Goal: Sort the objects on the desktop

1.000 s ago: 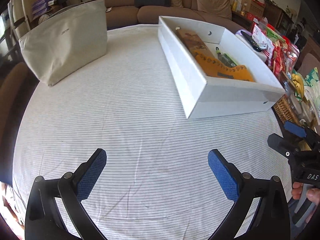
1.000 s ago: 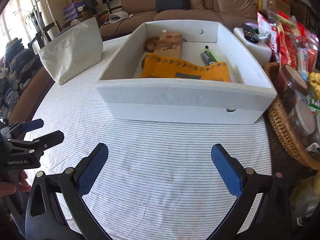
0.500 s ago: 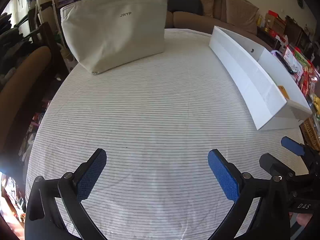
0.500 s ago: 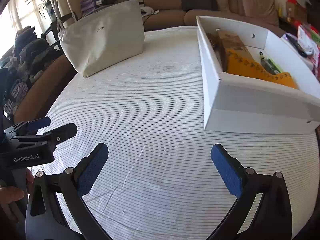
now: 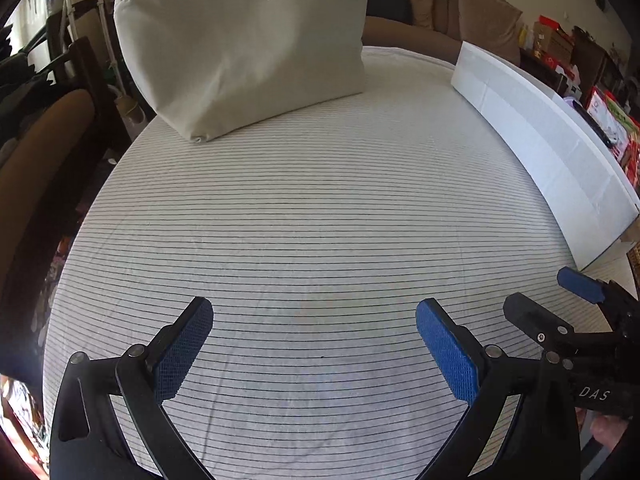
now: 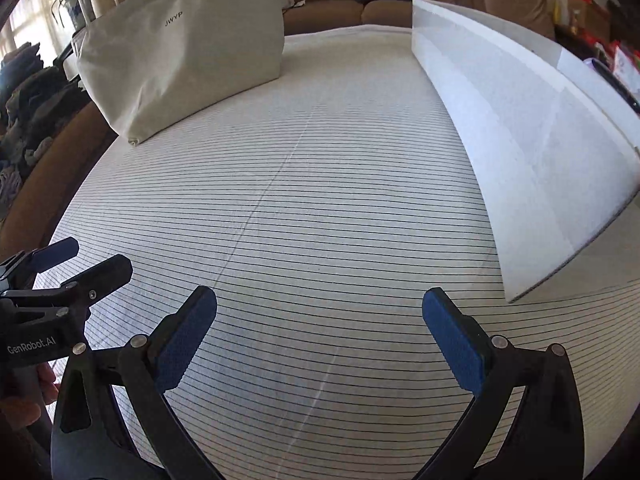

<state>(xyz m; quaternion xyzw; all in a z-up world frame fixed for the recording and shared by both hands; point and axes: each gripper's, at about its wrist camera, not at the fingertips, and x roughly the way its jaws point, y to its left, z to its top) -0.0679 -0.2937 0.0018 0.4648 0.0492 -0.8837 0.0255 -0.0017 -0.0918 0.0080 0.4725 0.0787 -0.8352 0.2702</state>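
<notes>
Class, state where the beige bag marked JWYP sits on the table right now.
The beige bag stands at the far left edge of the striped tablecloth in both views, across from the white box on the right, with the sofa behind it.

Both cameras have swung left and dropped lower over the striped cloth (image 5: pixel 320 208). Cream bag (image 5: pixel 244 44), earlier small at 10 o'clock, now large at 12 in the left view and 11 in the right. White box (image 6: pixel 532 136) has shifted to 2 o'clock; only its outer wall shows, contents out of sight. Basket and snack packets gone from right view.
</notes>
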